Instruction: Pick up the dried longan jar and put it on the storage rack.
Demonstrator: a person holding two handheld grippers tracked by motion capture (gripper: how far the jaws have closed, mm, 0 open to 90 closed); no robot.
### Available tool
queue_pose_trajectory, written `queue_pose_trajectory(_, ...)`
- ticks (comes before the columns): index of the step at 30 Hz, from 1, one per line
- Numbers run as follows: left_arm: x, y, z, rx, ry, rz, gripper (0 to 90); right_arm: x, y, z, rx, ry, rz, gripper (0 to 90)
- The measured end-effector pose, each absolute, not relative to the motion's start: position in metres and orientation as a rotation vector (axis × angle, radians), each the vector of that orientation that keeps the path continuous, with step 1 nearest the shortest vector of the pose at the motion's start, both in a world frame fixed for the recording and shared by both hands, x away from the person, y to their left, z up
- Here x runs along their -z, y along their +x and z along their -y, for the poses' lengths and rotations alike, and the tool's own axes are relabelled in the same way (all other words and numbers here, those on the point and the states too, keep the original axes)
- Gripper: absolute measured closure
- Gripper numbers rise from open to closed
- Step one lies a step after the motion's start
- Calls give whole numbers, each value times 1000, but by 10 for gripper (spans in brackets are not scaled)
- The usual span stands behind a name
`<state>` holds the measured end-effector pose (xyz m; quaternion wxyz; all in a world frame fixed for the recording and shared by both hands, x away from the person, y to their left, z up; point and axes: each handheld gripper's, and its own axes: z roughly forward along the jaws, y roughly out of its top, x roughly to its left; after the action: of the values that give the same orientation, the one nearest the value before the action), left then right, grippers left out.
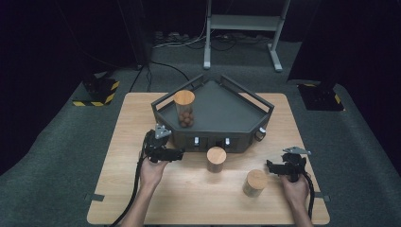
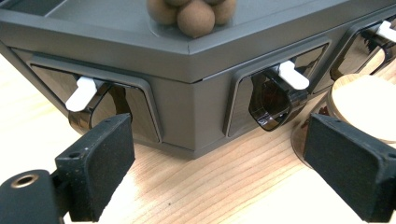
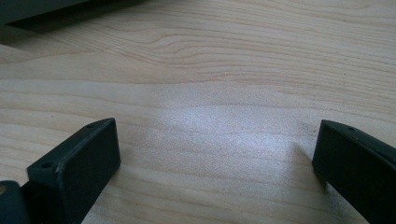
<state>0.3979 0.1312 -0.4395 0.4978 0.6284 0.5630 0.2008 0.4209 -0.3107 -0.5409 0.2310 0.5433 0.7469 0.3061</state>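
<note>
**Left gripper lining up on the tray's front latch**

Left gripper (image 1: 176, 154) is hovering w/ jaws wide, nothing btwn them, pointing at the front wall of the dark tray (image 1: 227, 124) on the table (image 1: 142, 198). In the left gripper view a corner of the tray is sitting btwn the pads, w/ a white latch (image 2: 82, 93) on the left panel and another white latch (image 2: 293, 75) on the right panel. A jar of brown balls (image 1: 185, 109) is standing inside the tray, near its left rail. Two wood-lidded jars are waiting out front: one (image 1: 216, 159) just before the tray, one (image 1: 256, 183) nearer the right gripper (image 1: 270, 167), which is resting apart, jaws wide over bare wood.

Doing it well, imo: pick one latch, shift sideways so it's centred btwn pads, approach level and slow. Watch the nearer jar, just beside the right pad, so it isn't getting bumped.
</note>
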Motion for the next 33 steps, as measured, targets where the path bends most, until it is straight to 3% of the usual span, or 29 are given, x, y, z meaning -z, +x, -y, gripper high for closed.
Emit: queue_pose_trajectory(33, 461, 396, -131, -467, 1544, -1383, 92, 541, 421, 311, -842, 1494, -2054, 4)
